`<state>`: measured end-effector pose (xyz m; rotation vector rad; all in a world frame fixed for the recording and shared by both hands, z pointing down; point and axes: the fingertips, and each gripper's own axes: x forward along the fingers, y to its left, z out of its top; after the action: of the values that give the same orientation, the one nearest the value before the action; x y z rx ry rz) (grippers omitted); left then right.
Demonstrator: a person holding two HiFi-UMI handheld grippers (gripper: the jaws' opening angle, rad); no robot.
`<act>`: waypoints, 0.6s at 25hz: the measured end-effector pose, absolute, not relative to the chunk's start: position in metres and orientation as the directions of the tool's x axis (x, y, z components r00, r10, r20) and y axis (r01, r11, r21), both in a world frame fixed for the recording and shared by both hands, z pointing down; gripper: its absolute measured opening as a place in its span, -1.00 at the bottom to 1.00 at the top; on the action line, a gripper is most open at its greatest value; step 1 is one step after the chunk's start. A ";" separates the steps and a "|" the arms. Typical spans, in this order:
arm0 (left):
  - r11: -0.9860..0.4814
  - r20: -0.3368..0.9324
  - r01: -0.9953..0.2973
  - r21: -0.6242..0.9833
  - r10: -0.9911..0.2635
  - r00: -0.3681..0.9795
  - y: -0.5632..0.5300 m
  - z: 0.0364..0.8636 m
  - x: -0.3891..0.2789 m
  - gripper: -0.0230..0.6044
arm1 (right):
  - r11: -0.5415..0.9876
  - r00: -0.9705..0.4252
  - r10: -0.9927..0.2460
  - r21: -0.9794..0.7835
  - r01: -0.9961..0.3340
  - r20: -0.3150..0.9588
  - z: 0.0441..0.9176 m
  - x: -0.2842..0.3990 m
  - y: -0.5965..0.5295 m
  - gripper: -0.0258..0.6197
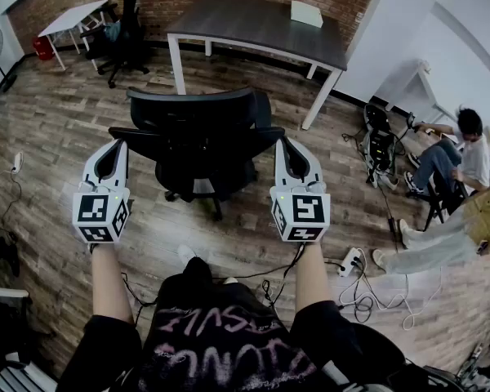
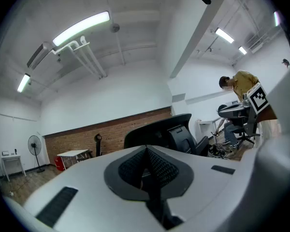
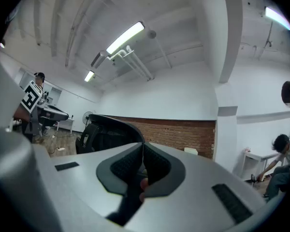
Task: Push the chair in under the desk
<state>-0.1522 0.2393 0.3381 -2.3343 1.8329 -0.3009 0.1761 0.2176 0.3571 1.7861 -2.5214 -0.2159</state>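
- The chair point(image 1: 200, 149), a black office model with armrests on a wheeled base, stands on the wood floor point(image 1: 57, 129) in front of the desk point(image 1: 229, 19). It is clearly apart from the desk and not yet under it.
- The left gripper point(image 1: 114, 144) has its jaws clenched together with nothing between them. Its tip sits just beside the chair's left armrest point(image 1: 129, 133), though contact cannot be confirmed.
- The right gripper point(image 1: 287, 141) is likewise closed and empty, with its tip just beside the right armrest point(image 1: 269, 134).
- The left gripper view shows the chair's dark back point(image 2: 159, 132) rising beyond the closed pads point(image 2: 157, 166). The right gripper view shows the same back point(image 3: 108, 129) from the other side.
- The chair probably rolls easily on the hard floor, so a steady push should do and no lifting is needed.
- The frame and armrests look stiff and would pass a push on well. The back looks like mesh and would likely give under a narrow tip.
- The seat probably swivels, so a push on one side only would turn the chair instead of moving it. Even pressure from both sides seems wise.
- Smooth plastic could let a closed tip slide off, so a broad, flat contact behind each armrest suits best.
- The armrests may catch the desk's edge, and the chair has to pass between the white legs point(image 1: 178, 64).
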 end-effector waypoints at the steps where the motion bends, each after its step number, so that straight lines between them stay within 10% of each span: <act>1: -0.238 0.060 -0.940 -0.246 -0.971 0.230 0.238 0.339 -0.153 -0.87 | 0.326 -0.335 -0.941 0.140 -0.935 -0.043 0.358 0.175 0.217 -0.83; 15: -0.273 0.114 -0.898 -0.344 -0.962 0.249 0.234 0.350 -0.156 -0.87 | 0.401 -0.416 -0.909 0.219 -0.890 -0.026 0.363 0.171 0.212 -0.82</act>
<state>-0.1562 0.2344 0.3502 -2.3097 1.7506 -0.4473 0.1714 0.2120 0.3633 1.6405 -2.5466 -0.3044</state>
